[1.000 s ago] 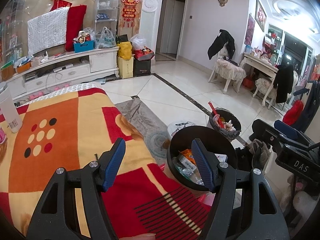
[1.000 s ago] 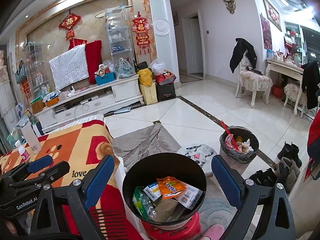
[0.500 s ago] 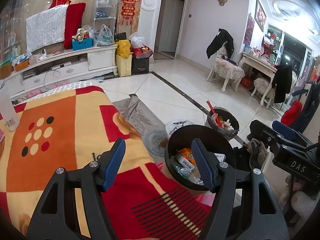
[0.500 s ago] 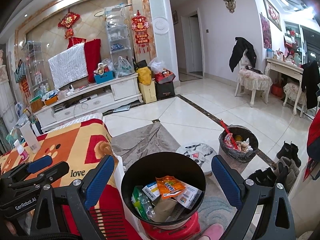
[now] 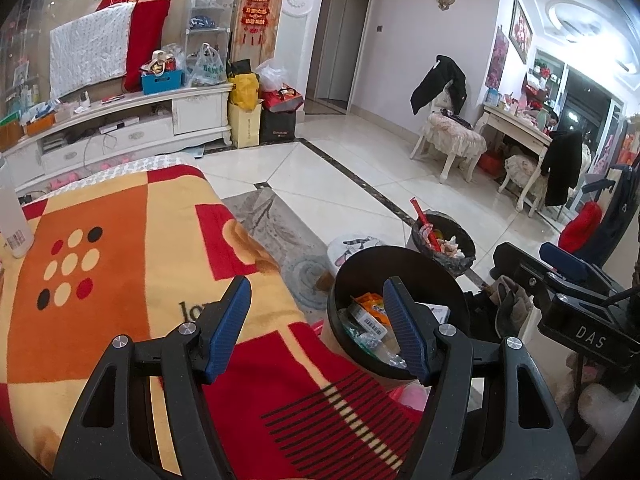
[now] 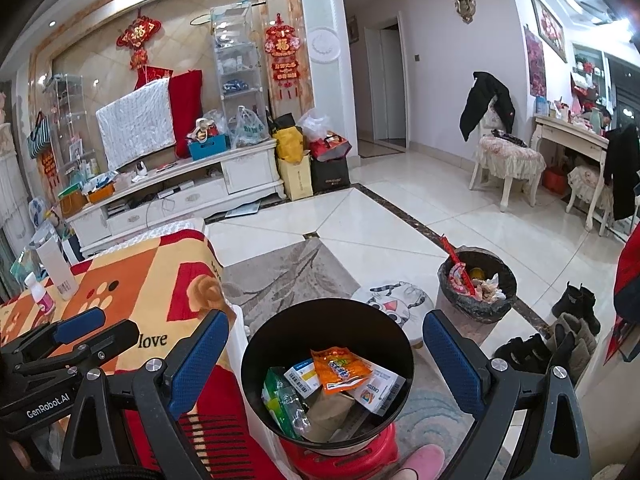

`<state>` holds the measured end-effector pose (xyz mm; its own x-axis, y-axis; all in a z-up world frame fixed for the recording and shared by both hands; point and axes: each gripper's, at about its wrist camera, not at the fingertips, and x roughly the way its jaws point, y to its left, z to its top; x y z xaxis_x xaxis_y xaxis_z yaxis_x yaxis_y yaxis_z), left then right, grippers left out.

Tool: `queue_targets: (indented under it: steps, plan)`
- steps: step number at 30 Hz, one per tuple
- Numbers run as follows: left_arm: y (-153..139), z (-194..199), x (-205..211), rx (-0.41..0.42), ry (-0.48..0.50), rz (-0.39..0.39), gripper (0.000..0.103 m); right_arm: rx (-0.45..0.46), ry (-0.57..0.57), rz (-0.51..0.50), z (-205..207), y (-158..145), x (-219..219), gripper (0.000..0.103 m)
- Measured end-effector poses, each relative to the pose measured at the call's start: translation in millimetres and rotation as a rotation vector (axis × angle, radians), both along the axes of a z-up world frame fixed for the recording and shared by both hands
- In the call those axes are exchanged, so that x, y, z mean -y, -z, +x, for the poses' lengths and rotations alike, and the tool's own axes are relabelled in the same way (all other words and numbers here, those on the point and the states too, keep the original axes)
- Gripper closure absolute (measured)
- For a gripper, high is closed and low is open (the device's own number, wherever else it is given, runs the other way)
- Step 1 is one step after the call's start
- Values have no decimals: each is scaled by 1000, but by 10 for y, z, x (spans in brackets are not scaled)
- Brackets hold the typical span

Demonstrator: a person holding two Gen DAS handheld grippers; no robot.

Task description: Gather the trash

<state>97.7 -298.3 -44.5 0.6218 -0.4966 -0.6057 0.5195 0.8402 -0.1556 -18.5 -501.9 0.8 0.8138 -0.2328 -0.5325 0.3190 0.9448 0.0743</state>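
Both the left hand-held gripper [image 5: 316, 320] and right hand-held gripper [image 6: 326, 354] are held apart and empty above the trash-filled black bin [image 6: 256, 344], hemmed left by the blanket-covered counter [image 6: 160, 276], open floor [image 6: 360, 220] beyond.

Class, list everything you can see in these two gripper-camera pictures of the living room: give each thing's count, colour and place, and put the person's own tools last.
black bin: one, black, on a red stool beside the blanket, holding wrappers and cartons
orange wrapper: one, orange, on top inside the black bin
floor bin: one, dark liner, on the tiles beyond, full
blanket: one, orange, red and cream, covering the near surface
white bottle: one, white, at the blanket's far edge
cat cushion: one, white, behind the black bin
boots: several, dark, on the floor at right
TV cabinet: one, white, against the far wall
left gripper: one, black with blue pads, open, empty
right gripper: one, black with blue pads, open, empty
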Motion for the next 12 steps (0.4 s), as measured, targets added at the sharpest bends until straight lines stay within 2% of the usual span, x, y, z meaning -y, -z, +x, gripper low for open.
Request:
queue_targets:
  steps: [12]
  plan:
    - [45,13,-54,-2,11,-9,35,-23,-13,-9,70,15,-32,6]
